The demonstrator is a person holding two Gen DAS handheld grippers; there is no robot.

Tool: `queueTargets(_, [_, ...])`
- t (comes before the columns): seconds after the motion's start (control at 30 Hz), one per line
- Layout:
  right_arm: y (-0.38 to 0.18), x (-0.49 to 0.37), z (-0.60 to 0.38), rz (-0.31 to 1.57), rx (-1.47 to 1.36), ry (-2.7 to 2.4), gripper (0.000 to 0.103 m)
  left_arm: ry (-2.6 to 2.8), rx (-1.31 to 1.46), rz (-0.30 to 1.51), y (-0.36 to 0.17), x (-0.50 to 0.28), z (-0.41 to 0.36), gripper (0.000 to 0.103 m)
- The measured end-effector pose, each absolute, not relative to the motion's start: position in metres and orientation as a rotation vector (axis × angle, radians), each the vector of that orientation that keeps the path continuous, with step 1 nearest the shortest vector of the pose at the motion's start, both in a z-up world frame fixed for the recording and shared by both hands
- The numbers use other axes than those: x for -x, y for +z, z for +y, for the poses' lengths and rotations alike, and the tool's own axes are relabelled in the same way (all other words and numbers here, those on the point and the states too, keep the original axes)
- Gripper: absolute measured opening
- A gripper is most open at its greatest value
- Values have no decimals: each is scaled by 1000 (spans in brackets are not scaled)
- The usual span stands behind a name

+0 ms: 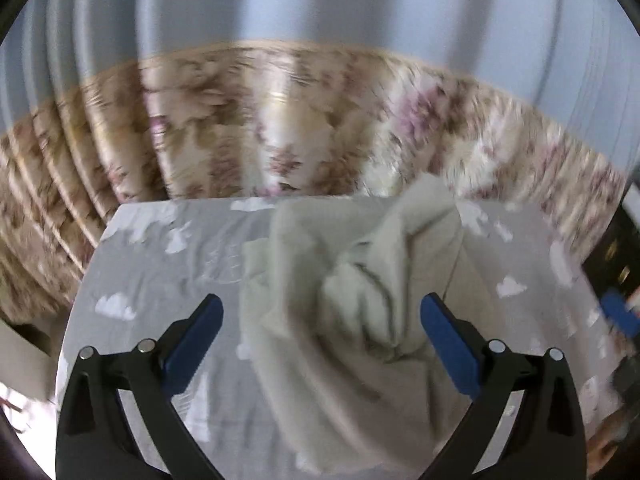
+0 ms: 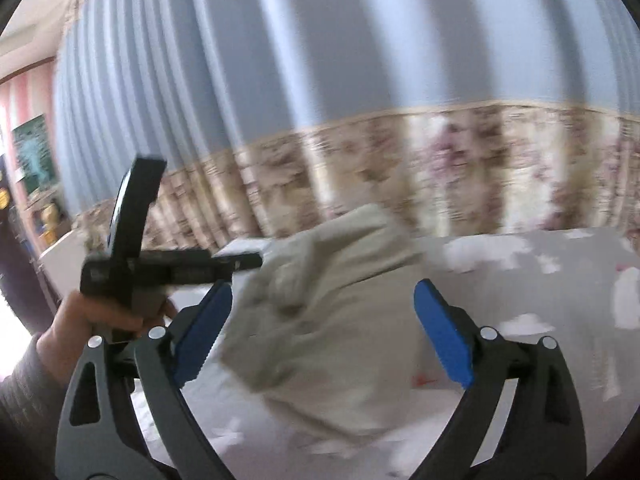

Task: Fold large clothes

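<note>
A cream garment (image 1: 352,280) lies crumpled in a heap on a grey sheet with white cloud prints (image 1: 152,264). My left gripper (image 1: 322,308) hovers over the heap with its blue-padded fingers wide open; nothing is pinched between them. In the right wrist view the same garment (image 2: 320,320) is bunched below and ahead of my right gripper (image 2: 324,288), which is also open and holds nothing. A hand (image 2: 92,320) at the left of that view grips the black body of the left gripper, whose tip reaches toward the garment's far edge. Both views are motion-blurred.
A pleated curtain (image 2: 320,80), blue above with a floral band below, hangs behind the far edge of the sheet. Shelves and a picture (image 2: 36,160) stand at the far left. A dark piece of furniture (image 1: 616,248) borders the sheet on the right.
</note>
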State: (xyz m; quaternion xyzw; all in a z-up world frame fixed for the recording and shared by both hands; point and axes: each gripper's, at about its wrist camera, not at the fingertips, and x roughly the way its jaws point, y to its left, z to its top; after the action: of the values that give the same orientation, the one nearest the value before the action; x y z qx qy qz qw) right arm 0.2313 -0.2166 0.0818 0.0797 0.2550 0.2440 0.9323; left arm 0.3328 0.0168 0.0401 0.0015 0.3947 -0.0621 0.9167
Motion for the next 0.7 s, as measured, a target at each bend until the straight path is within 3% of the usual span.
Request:
queueTargets(0.17, [66, -241, -253, 564, -189, 450, 93, -130, -124, 872, 6, -358, -31, 99])
queueTargets(0.2, [63, -242, -253, 573, -184, 448, 93, -130, -140, 879, 1, -361, -35, 90])
queueTargets(0.23, [59, -243, -251, 583, -172, 447, 93, -133, -143, 888, -2, -364, -36, 56])
queueTargets(0.33, [55, -248, -243, 593, -143, 460, 93, -148, -116, 891, 2, -364, -29, 20])
queueTargets(0.6, [37, -269, -186, 647, -37, 490, 93, -83, -212, 796, 40, -327, 1, 4])
queueTargets(0.7, [14, -281, -157, 707, 18, 486, 92, -24, -226, 813, 30, -324, 26, 4])
